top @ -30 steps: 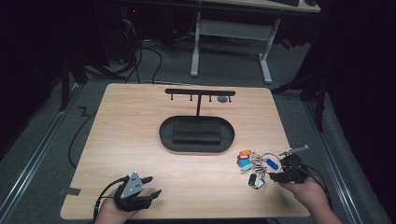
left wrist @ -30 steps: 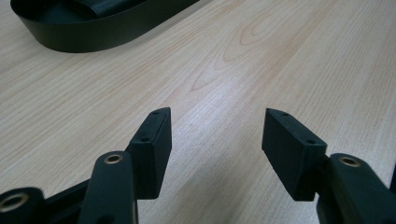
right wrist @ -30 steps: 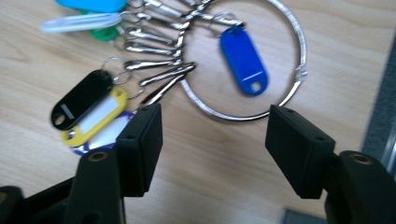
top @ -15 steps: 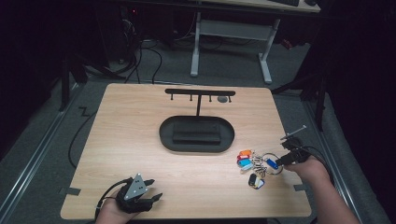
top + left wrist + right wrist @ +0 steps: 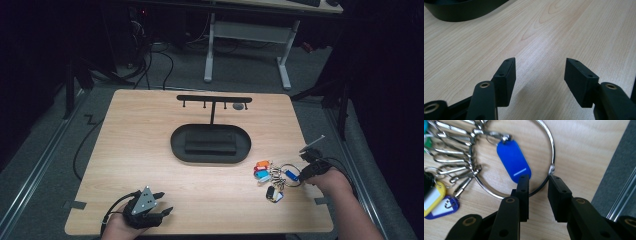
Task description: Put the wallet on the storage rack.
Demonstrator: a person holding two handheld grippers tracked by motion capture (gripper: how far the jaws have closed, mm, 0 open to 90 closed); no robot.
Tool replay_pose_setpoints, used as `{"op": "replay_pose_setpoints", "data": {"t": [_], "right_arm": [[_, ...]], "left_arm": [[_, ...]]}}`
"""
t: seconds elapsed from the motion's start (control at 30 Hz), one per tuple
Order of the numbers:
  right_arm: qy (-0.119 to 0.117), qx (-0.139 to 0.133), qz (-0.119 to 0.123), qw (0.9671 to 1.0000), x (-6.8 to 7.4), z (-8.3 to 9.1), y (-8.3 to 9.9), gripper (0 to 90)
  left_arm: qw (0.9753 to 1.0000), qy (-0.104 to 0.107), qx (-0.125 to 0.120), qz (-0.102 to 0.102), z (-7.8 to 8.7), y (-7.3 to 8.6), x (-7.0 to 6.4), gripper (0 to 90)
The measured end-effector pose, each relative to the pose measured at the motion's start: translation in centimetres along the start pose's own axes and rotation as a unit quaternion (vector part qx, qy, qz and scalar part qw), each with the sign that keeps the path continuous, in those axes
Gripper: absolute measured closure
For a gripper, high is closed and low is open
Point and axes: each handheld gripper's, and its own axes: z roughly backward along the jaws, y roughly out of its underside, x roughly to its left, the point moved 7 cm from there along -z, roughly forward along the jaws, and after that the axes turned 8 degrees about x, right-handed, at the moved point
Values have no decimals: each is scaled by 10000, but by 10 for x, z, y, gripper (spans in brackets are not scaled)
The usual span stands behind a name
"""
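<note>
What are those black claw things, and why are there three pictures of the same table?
A person holds a black two-jaw grabbing tool in each hand. One camera looks down on the light wooden table from above. The other two cameras ride on the tools. The left gripper hangs open over bare wood. The right gripper has its jaws on either side of a big silver metal ring that carries coloured plastic key tags, like the blue tag, but they are not closed on it. A black oval stand with hooks sits in the middle.
</note>
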Motion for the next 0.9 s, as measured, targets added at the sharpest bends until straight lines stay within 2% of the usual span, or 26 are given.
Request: {"op": "replay_pose_setpoints", "data": {"t": [0.17, 0.33, 0.47, 0.53, 0.6, 0.8, 0.9], "right_arm": [[-56, -39, -129, 9999, -2, -3, 0, 717], [-147, 136, -121, 9997, -2, -6, -1, 733], [-108, 205, -4, 9997, 2, -6, -4, 799], [-50, 205, 104, 9997, 5, -6, -6, 854], [32, 212, 214, 9995, 8, -6, -7, 869], [157, 252, 422, 9987, 17, -6, -11, 859], [169, 348, 430, 9983, 19, -6, -11, 778]], "left_arm": [[10000, 11, 3, -26, -1, -1, 0, 432], [10000, 10, 13, 11, -2, 0, 1, 432], [10000, 11, 28, 23, -2, 0, 2, 432], [10000, 4, 28, 23, -2, 0, 1, 432], [10000, 2, 37, 15, -2, 1, 1, 432], [10000, -4, 39, 4, -1, 1, 1, 432], [10000, -8, 33, -8, -1, 1, 0, 432]]}}
